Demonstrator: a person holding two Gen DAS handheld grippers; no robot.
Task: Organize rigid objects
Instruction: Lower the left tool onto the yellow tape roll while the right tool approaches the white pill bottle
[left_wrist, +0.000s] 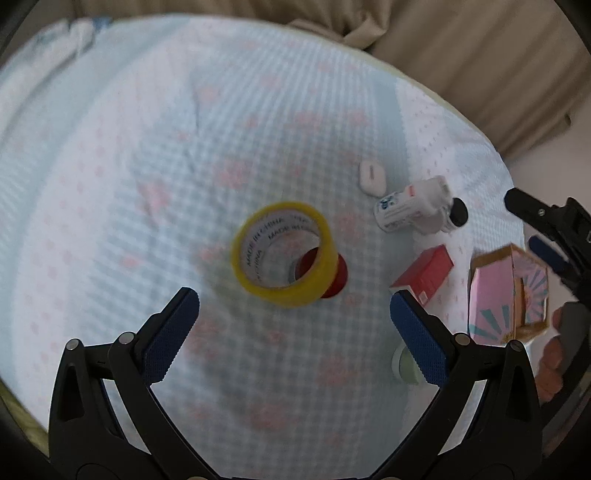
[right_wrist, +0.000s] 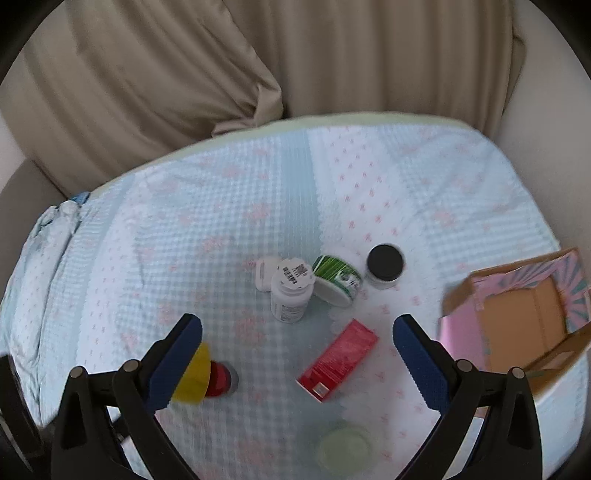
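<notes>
While both pairs of tongs hang released over the bed (right_wrist: 207, 206), we hold nothing, and every item lies loose on the checked blue cover. Our left tongs (left_wrist: 294, 310) are spread wide with the yellow tape roll (left_wrist: 284, 254) straight ahead of them, just beyond the tips and centred in the gap. The roll stands on its edge with its hole facing us, so its axis runs along our line of reach, and a red cap-like thing (left_wrist: 338, 277) sits touching behind it.

Our right tongs (right_wrist: 297, 334) are equally wide. The red carton (right_wrist: 338, 360) lies flat between their tips, its long side slanting from near-left to far-right. Beyond it stand a white pill bottle (right_wrist: 291, 295), a green-labelled jar (right_wrist: 338, 280) tipped on its side and a black-lidded jar (right_wrist: 385, 266). The open pink cardboard box (right_wrist: 517, 321), probably the place for everything, sits at the right edge of the bed.

We judge the left tongs nearer the tape and the right nearer the carton and box. A turn of the wrist would square the tongs across the carton's narrow width.
</notes>
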